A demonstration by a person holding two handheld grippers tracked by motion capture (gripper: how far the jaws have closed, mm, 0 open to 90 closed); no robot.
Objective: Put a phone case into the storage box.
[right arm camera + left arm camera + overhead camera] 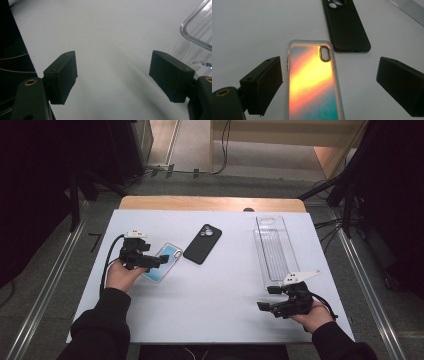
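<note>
White table [215, 295], one item in hand: iridescent phone case [163, 263] lying flat at 9 o'clock, between the parted jaws of the left gripper [159, 260], untouched. Black phone case [202, 243] just beside it at 12. Clear tray [274, 247] at 2. Right gripper [266, 298] at 5, jaws released, nothing between.

We see the white tabletop [215, 285] brightly and evenly lit from above in the high view, while the room around it sinks into near black. Shadows under the hands are faint and soft. In the left gripper view, the iridescent phone case [313, 82] glows orange with glare. In the right gripper view, the clear tray [197, 32] catches highlights, and the near jaws look soft and slightly blurred.
</note>
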